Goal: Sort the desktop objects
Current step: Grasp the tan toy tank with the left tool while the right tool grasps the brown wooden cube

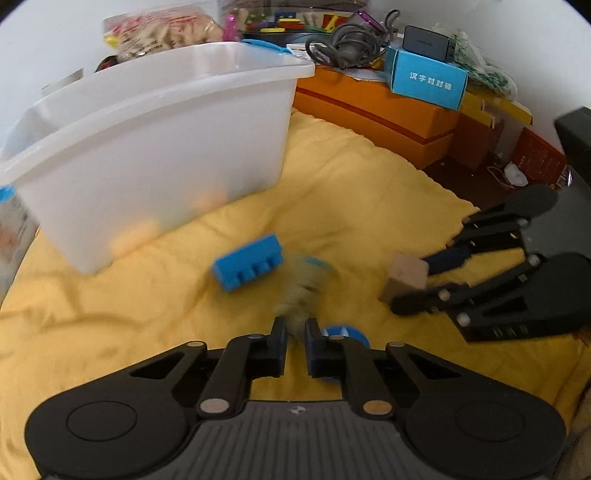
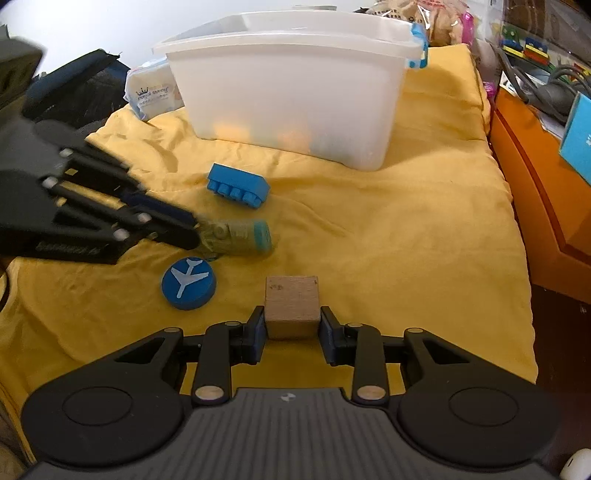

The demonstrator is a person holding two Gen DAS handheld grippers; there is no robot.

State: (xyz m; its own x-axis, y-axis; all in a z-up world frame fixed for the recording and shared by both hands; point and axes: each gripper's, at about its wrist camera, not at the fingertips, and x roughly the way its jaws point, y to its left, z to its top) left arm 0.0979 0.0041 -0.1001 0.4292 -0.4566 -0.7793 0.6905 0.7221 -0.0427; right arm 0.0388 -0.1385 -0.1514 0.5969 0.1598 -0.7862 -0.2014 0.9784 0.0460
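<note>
My right gripper (image 2: pixel 292 325) is shut on a wooden cube (image 2: pixel 291 306), which also shows in the left wrist view (image 1: pixel 406 275). My left gripper (image 1: pixel 295 332) is shut on a greenish cylinder toy with a blue end (image 1: pixel 301 291), blurred there and clearer in the right wrist view (image 2: pixel 236 238). A blue studded brick (image 1: pixel 248 266) lies on the yellow cloth (image 2: pixel 406 229), also in the right wrist view (image 2: pixel 238 185). A blue disc with a white plane (image 2: pixel 189 283) lies beside the cylinder. A white plastic bin (image 2: pixel 295 96) stands behind, with orange shapes showing through its wall.
Orange boxes (image 1: pixel 373 114) with a blue carton (image 1: pixel 426 79) and cables (image 1: pixel 351 44) line the right side. A wipes pack (image 2: pixel 151 94) and a dark bag (image 2: pixel 74 88) lie left of the bin. Snack bags (image 1: pixel 162 31) sit behind it.
</note>
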